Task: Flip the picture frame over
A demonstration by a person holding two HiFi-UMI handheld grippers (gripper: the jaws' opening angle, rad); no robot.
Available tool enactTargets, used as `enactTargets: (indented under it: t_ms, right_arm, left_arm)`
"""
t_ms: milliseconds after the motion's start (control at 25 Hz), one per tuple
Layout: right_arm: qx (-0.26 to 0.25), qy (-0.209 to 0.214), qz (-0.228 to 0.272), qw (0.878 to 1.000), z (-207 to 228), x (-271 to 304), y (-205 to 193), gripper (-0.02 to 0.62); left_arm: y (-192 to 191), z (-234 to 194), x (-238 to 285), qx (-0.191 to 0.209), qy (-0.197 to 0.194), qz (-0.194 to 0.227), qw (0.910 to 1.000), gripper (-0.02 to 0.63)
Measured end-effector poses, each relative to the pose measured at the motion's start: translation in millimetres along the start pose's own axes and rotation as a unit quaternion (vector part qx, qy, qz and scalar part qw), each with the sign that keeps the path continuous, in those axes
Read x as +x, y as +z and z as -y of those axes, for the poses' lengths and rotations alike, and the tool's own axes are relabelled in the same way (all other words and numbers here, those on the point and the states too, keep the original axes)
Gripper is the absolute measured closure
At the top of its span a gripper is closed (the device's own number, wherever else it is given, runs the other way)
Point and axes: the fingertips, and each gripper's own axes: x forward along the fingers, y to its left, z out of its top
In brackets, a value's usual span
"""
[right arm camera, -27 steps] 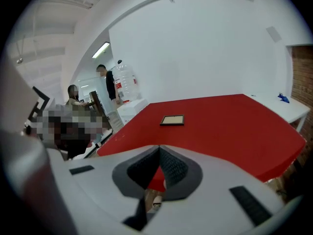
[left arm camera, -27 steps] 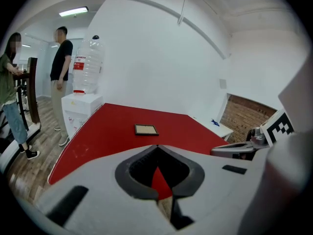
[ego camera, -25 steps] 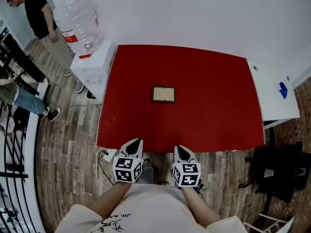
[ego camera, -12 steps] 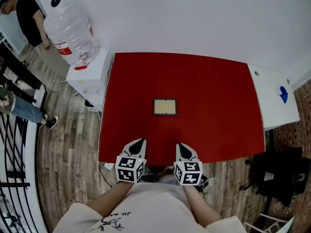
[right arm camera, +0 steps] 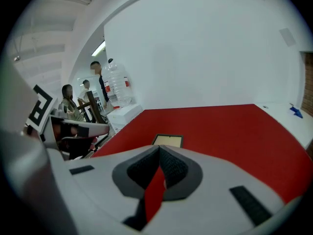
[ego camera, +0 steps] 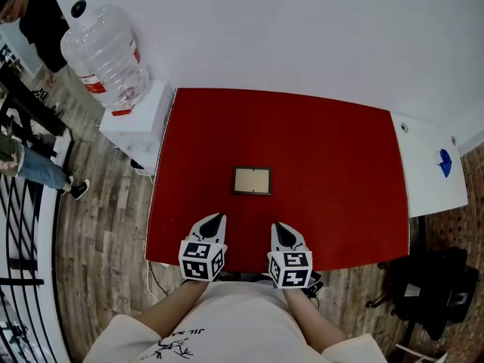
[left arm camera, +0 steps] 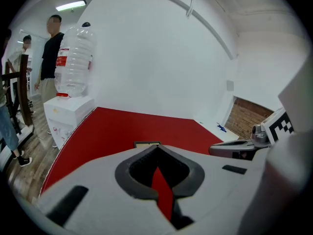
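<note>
A small dark-edged picture frame [ego camera: 252,181] with a pale beige face lies flat near the middle of the red table [ego camera: 325,150]. It also shows just past the jaws in the left gripper view, where the picture frame [left arm camera: 146,144] is partly hidden, and as the picture frame [right arm camera: 167,140] in the right gripper view. My left gripper [ego camera: 214,219] hovers shut over the table's near edge, left of the frame and short of it. My right gripper [ego camera: 279,226] is shut beside it, equally short of the frame. Neither holds anything.
A white cabinet [ego camera: 136,119] carrying a big water bottle [ego camera: 106,51] stands at the table's left. A white side table [ego camera: 431,165] adjoins on the right. People [ego camera: 34,21] stand at far left by a dark railing [ego camera: 23,225]. A black object [ego camera: 427,293] sits on the floor right.
Both grippers have advanced together from the floor side onto the table's near edge, closing on the picture frame. The jaws stayed shut.
</note>
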Motion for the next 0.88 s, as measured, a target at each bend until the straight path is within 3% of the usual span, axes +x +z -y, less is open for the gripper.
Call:
enactTargets:
  t_ms: [880]
  right_arm:
    - [-0.001, -0.002, -0.008, 1.0, 6.1, 109.3, 30.8, 0.589]
  left_arm:
    - [-6.4, -60.2, 68.7, 0.017, 0.023, -0.033, 0.9991, 0.6]
